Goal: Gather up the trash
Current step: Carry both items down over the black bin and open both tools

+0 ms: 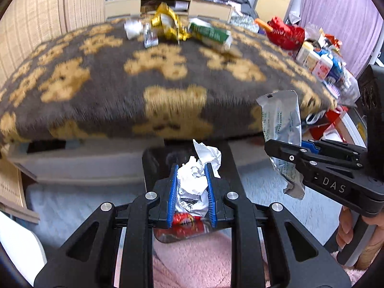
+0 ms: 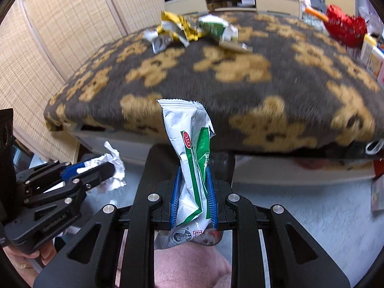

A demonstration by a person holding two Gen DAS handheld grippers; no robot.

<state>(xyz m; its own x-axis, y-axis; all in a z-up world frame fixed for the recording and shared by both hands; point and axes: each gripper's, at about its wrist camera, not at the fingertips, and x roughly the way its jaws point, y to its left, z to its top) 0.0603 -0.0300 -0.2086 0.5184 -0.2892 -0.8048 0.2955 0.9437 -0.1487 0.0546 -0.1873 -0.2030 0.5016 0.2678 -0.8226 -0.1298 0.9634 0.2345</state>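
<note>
My left gripper (image 1: 192,168) is shut on a crumpled white paper ball (image 1: 194,180), held above a black bin (image 1: 153,165) below the table's front edge. My right gripper (image 2: 194,170) is shut on a silver and green foil wrapper (image 2: 192,148), over the same black bin (image 2: 151,168). The right gripper (image 1: 271,144) shows at the right of the left wrist view with the wrapper (image 1: 283,120). The left gripper (image 2: 105,168) with the paper (image 2: 115,168) shows at the left of the right wrist view. More trash lies at the table's far side: a gold wrapper (image 1: 168,24), a green carton (image 1: 211,34), white scraps (image 1: 133,27).
The table carries a brown blanket with tan bear shapes (image 1: 156,72). A red item (image 1: 285,33) and several bottles and boxes (image 1: 319,62) crowd its right edge. A woven screen (image 2: 60,48) stands at the left. Pale carpet (image 2: 300,204) covers the floor.
</note>
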